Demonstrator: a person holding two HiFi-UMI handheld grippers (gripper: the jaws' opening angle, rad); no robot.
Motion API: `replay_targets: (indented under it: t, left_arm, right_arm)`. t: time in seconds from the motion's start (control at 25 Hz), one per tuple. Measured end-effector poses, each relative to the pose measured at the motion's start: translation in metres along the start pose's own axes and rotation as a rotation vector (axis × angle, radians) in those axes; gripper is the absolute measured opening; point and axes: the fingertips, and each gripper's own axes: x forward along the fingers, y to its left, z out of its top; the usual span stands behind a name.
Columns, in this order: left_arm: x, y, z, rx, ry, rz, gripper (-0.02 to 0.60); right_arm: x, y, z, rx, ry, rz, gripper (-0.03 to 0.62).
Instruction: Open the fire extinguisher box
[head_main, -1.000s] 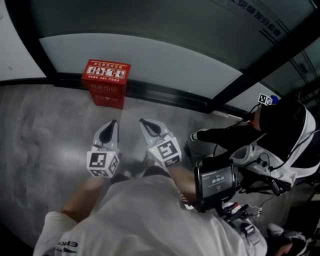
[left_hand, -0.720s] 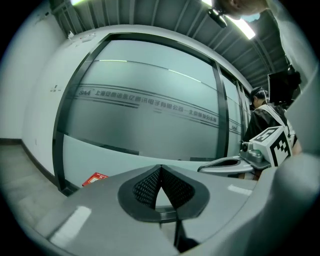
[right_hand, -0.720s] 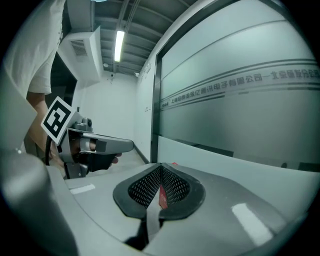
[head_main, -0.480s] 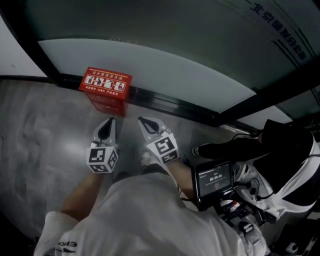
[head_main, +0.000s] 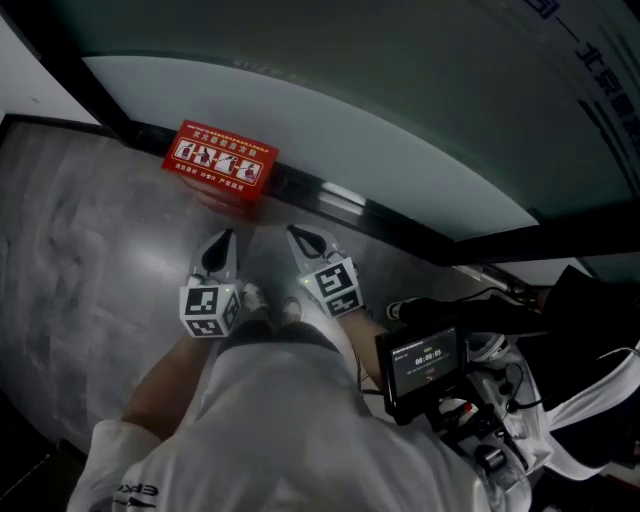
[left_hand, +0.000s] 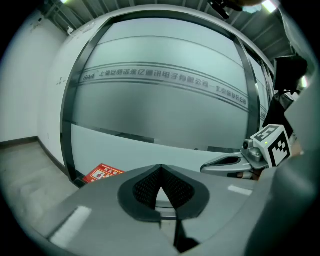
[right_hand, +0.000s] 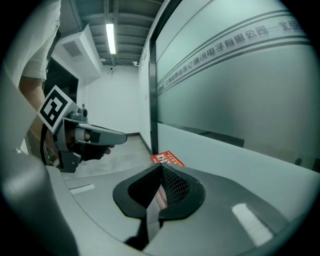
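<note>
The red fire extinguisher box (head_main: 220, 165) stands on the floor (head_main: 90, 230) at the far left, against the foot of the frosted glass wall (head_main: 350, 130), its pictured lid facing up. The left gripper (head_main: 224, 245) and the right gripper (head_main: 300, 240) are both clenched on nothing, side by side, pointing toward the box but apart from it. The box is probably stiff sheet metal, heavy enough to stay put, with a smooth, slippery painted lid, so the hold belongs at the lid's near front edge or a latch there, which cannot be made out.
</note>
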Motion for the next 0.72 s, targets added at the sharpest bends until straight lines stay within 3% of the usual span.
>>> replay_targets:
  t: [0.2,0.36,0.72]
  left_arm:
    - [0.043,0.030,-0.021,-0.037,0.060,0.003,0.003]
    - [0.085,0.057,-0.031,-0.019,0.108,-0.015,0.003]
    - [0.143,0.094,-0.065,-0.073,0.221,0.018,0.003]
  right_arm:
    - [0.051,-0.023,-0.015,-0.049,0.091,0.028,0.012]
    - [0.099,-0.040,-0.031,-0.111,0.173,0.045,0.012]
    - [0.169,-0.068,-0.057,-0.405,0.317,0.144,0.012]
